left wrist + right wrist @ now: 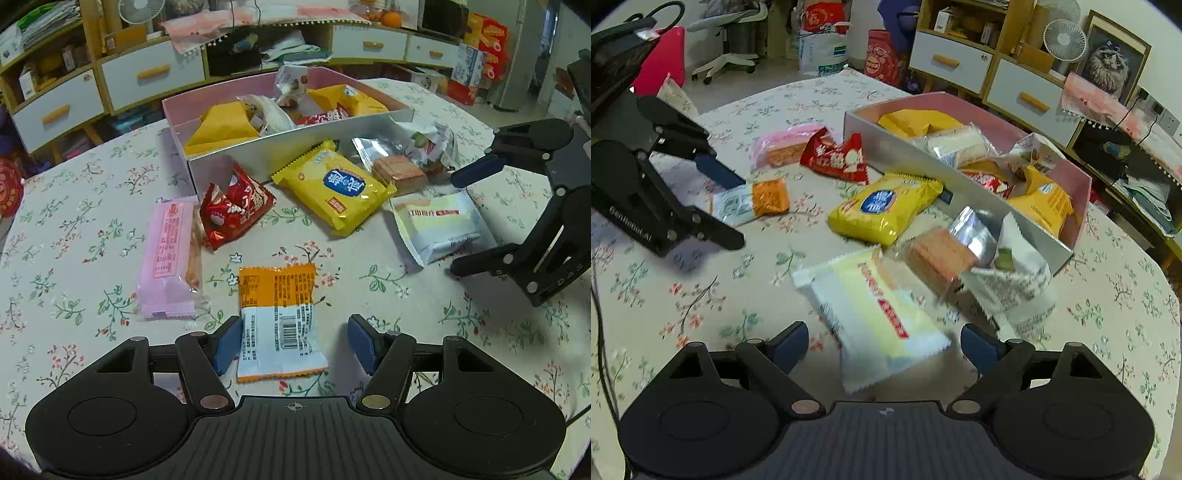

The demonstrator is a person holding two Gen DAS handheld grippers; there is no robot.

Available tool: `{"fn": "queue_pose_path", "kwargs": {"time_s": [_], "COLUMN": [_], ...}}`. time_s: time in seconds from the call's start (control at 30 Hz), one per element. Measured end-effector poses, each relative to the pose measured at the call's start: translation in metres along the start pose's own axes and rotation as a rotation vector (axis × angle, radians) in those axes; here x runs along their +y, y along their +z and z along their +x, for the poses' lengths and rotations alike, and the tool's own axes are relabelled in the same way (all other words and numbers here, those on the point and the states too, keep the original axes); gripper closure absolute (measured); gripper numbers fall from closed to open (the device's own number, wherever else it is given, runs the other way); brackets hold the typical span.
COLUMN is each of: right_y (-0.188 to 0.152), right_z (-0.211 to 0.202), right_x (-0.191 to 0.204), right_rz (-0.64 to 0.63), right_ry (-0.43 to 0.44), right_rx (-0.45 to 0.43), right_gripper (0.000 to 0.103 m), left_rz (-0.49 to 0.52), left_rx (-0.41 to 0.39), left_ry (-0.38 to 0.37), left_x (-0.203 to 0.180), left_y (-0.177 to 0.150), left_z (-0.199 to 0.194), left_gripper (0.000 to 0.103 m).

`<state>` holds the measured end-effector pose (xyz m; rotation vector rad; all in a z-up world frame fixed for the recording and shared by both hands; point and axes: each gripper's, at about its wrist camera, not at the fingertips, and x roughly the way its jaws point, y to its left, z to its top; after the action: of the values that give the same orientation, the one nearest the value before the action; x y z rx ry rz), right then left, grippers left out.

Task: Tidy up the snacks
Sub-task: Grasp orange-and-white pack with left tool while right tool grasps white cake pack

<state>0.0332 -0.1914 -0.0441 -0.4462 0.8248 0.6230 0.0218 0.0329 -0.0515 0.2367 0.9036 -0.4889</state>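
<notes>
- The bench [74, 229], covered in a floral cloth, fills most of both views and carries all the loose snacks.
- The storage box [295, 147] sits at upper centre of the left wrist view, white outside and pink inside, already holding yellow, red and clear packets; in the right wrist view it runs from upper centre to the right.
- The left hand-held gripper [293, 345] takes up the bottom of its own view, released, with its blue pads either side of the orange-and-white packet [279, 321]; the left pad looks to be touching the packet's edge, the right pad stands apart from it.
- The right hand-held gripper [884, 345] fills the bottom of its view, also released, straddling the near end of the pale yellow-and-white packet [875, 314] without closing on it.
- The yellow packet [334, 192] with a blue oval label lies just in front of the box wall, centre of the frame.
- The pink wafer packet [170, 258] lies at centre left, lengthwise, beside the crumpled red packet [234, 210].
- A clear-wrapped brown biscuit block [399, 173] lies right of the yellow packet, with a white crinkled wrapper [432, 144] behind it, against the box corner.
</notes>
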Motion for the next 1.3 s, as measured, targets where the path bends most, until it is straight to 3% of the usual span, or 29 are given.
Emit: {"fn": "queue_pose_path", "kwargs": {"time_s": [0.1,0.37,0.63,1.3], "right_y": [0.004,0.006,0.009,0.03], "right_z": [0.004,0.0,-0.001,-0.022], "right_x": [0.002,0.01,0.018,0.006], "right_rz": [-0.002,-0.023,-0.042,-0.008], "right_ry": [0.007,0.071,0.077,-0.026], "right_rx": [-0.011,-0.02,-0.023,-0.134], "right_gripper": [0.045,0.082,0.087,0.089], "left_rz": [0.001,-0.003,-0.011,-0.031], "left_rx": [-0.004,-0.006,-0.008,-0.083], "left_ry": [0.001,-0.001,0.022,0.04], "left_x": [-0.001,-0.001,-0.003,0.0], "left_y": [0.0,0.0,0.002,0.031], "left_z": [0.0,-0.001,-0.003,-0.021], "left_gripper": [0.041,0.06,0.067,0.067]}}
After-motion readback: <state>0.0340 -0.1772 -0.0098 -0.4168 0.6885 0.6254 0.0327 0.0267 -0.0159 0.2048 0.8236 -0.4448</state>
